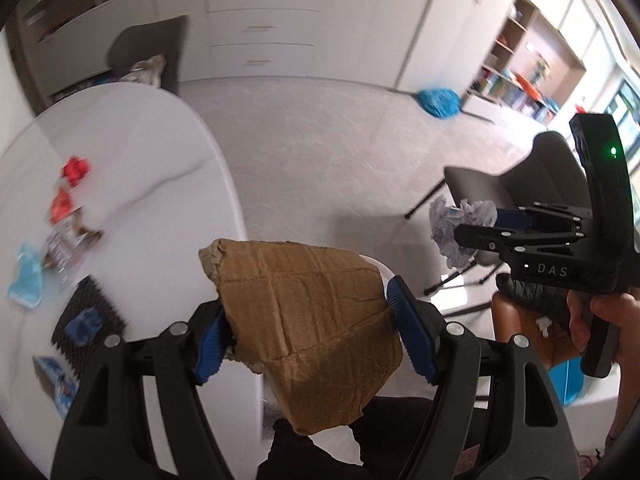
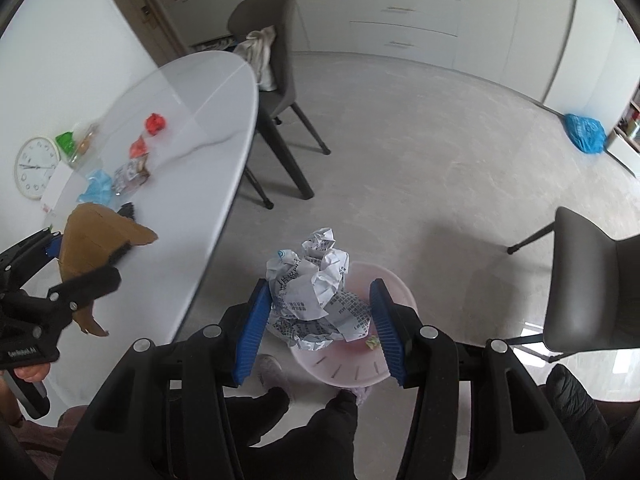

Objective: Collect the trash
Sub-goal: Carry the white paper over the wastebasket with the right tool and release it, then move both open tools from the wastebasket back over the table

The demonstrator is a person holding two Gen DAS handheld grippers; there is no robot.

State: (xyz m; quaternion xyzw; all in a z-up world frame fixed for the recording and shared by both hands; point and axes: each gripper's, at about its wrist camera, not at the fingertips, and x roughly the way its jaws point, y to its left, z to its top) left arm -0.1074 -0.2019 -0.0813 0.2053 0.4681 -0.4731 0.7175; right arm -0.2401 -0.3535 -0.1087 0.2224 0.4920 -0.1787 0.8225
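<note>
My left gripper [image 1: 308, 320] is shut on a torn brown cardboard piece [image 1: 308, 320] and holds it past the white table's edge [image 1: 224, 184]; the cardboard also shows in the right wrist view [image 2: 100, 236]. My right gripper [image 2: 320, 320] is shut on a crumpled printed paper ball [image 2: 316, 288], held above a pink round trash bin [image 2: 360, 364] on the floor. The paper ball also shows in the left wrist view [image 1: 456, 228]. More trash lies on the table: red wrappers [image 2: 154, 124], a blue wrapper [image 2: 98, 188], a printed packet [image 2: 130, 174].
A grey chair [image 2: 276, 92] stands at the table's far end, another grey chair [image 2: 592, 284] at the right. A blue bag [image 2: 584, 132] lies on the floor by the shelves. A white clock [image 2: 36, 168] and a black ridged mat [image 1: 88, 320] lie on the table.
</note>
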